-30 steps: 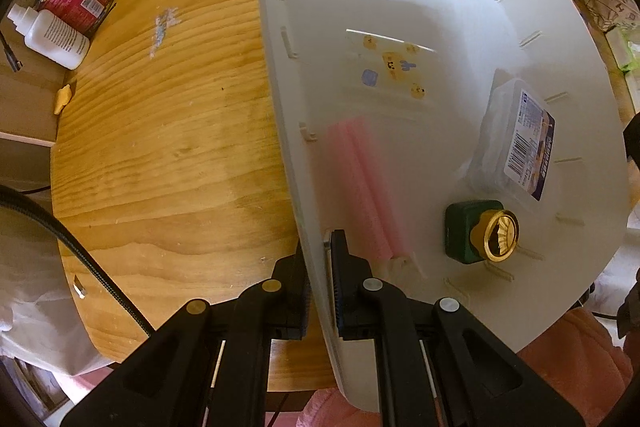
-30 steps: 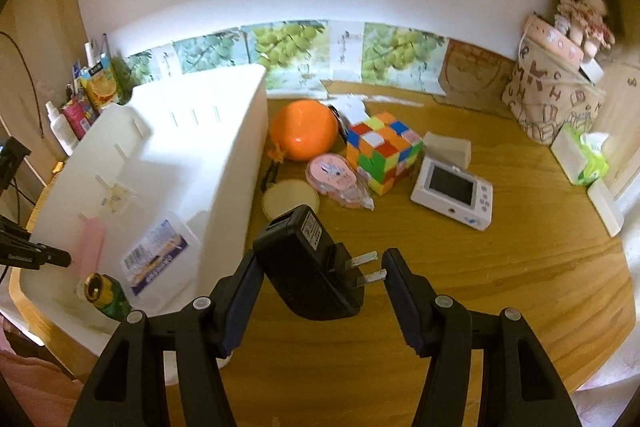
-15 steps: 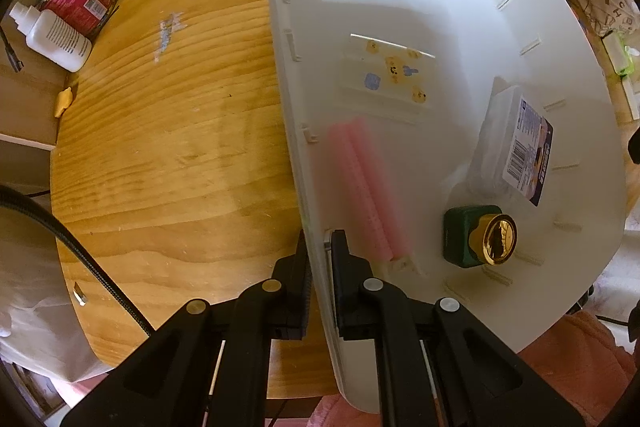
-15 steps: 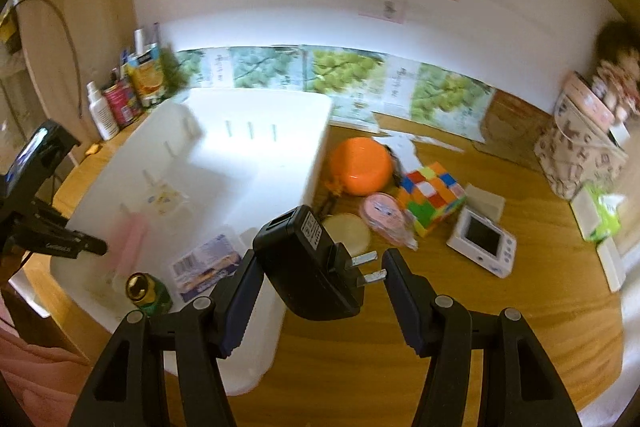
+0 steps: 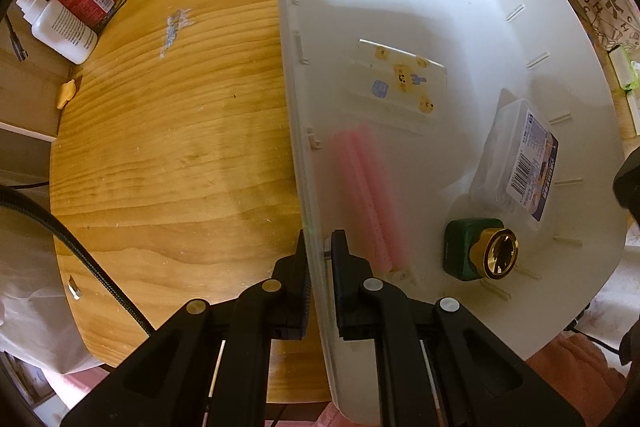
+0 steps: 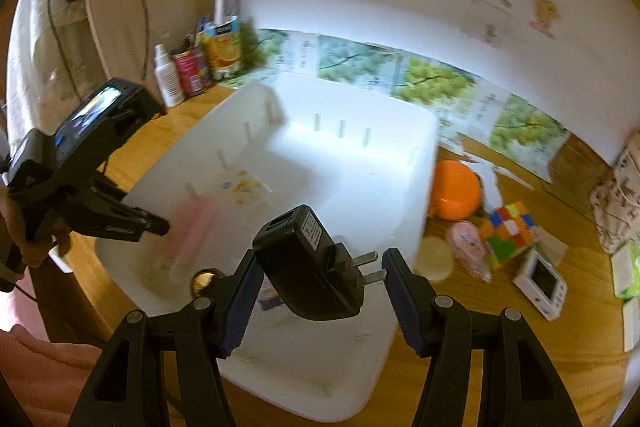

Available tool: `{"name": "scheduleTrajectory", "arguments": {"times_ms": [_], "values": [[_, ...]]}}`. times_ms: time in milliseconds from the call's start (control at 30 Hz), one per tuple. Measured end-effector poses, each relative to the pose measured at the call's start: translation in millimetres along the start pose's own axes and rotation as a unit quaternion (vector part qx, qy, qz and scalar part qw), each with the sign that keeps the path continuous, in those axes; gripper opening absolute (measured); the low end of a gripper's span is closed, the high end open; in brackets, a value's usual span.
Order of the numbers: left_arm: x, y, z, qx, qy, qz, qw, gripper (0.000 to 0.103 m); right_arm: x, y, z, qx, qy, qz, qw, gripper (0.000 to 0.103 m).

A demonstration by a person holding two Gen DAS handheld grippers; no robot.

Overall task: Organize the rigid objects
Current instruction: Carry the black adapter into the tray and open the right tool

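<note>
Wooden desk (image 5: pixel 168 147) under everything, wall behind. On it a big white bin (image 6: pixel 344 163), its near left rim pinched between the nearly closed jaws of the left gripper (image 5: pixel 320 267), pointing straight down. Inside the bin: clear lidded box (image 5: pixel 516 163) with barcode label by the right wall, flat card (image 5: pixel 400 79) with yellow figures on the floor, pink sticks (image 5: pixel 368 195) along the left wall, green bottle (image 5: pixel 476 249) with gold cap near the front. Above the bin's near right part, black charger (image 6: pixel 308 263) clamped in the right gripper (image 6: pixel 316 291), jaws about half apart, prongs toward the right finger. On the desk right of the bin: orange ball (image 6: pixel 456 191), colour cube (image 6: pixel 510 235), white handheld device (image 6: pixel 542 277), pink tape roll (image 6: pixel 466 239). Far left corner: bottles and cans (image 6: pixel 188 71).
</note>
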State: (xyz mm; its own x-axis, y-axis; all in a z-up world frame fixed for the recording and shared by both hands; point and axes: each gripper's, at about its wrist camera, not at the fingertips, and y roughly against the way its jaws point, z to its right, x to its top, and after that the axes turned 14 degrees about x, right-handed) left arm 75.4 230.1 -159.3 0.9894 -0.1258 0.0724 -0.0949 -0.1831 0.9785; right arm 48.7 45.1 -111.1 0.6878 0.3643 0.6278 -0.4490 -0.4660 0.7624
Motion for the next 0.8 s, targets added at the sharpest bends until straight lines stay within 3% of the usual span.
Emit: {"name": "scheduleTrajectory", "arguments": {"times_ms": [533, 633, 700, 800], "values": [[-2, -6, -4, -0.019, 0.018, -0.014, 0.9996, 0.009, 2, -22, -8, 0.026, -0.026, -0.022, 0.999, 0.062], [-1, -7, -3, -0.021, 0.023, -0.014, 0.9994, 0.009, 2, -18, -2, 0.034, -0.044, -0.007, 0.998, 0.065], [-1, -7, -4, -0.017, 0.022, -0.010, 0.9996, 0.009, 2, -14, 3, 0.032, -0.053, 0.003, 0.998, 0.073], [-2, -7, -3, -0.014, 0.023, -0.011, 0.9996, 0.009, 1, -8, 10, 0.025, -0.062, 0.016, 0.998, 0.073]]}}
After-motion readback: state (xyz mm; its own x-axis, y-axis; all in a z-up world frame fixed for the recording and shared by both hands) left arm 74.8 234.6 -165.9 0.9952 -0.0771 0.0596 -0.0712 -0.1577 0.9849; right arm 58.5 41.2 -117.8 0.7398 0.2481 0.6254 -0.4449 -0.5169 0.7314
